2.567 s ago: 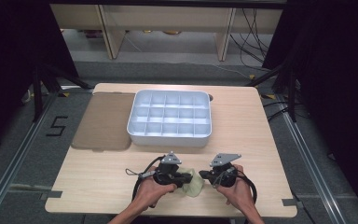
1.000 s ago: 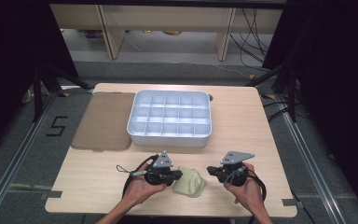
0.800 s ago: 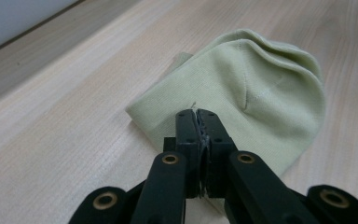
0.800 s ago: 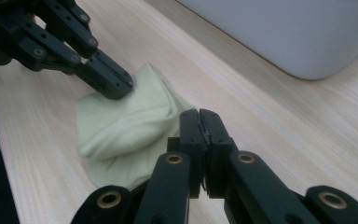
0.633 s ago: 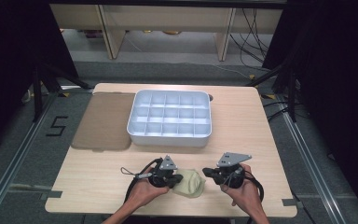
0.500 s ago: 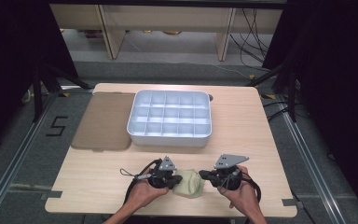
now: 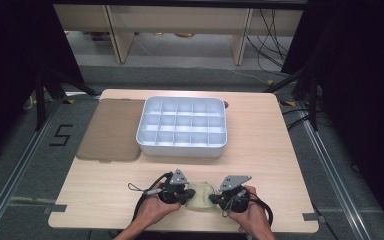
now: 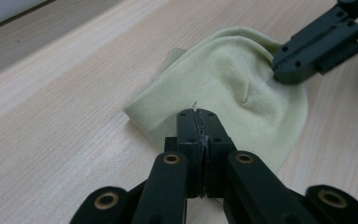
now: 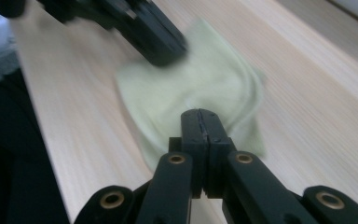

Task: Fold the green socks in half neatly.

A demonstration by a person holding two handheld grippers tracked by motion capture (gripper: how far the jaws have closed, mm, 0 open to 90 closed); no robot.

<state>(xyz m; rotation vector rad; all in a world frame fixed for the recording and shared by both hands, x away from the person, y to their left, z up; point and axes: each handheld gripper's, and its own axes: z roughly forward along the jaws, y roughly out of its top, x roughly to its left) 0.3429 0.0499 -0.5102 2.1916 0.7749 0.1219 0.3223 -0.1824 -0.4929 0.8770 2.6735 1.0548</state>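
A pale yellow-green cloth (image 7: 201, 196) lies crumpled near the table's front edge, between my two grippers. My left gripper (image 7: 185, 196) is shut, its tips (image 8: 198, 114) low over the near edge of the cloth (image 8: 223, 84); nothing shows between the jaws. My right gripper (image 7: 214, 199) is shut too, its closed tips (image 9: 199, 114) at the opposite edge of the cloth (image 9: 205, 84). In the left gripper view the right gripper's tip (image 8: 284, 77) touches the cloth's far rim. In the right gripper view the left gripper (image 9: 168, 53) is blurred at the cloth's far side.
A white tray (image 7: 182, 147) with several compartments stands mid-table, beyond the grippers. A flat brown mat (image 7: 111, 129) lies to its left. Bare wood table (image 7: 260, 155) stretches to the right of the tray. The table's front edge is close under both hands.
My right gripper has moved left and slightly down, from apart at the cloth's right to its edge. The left gripper has stayed at the cloth's left side.
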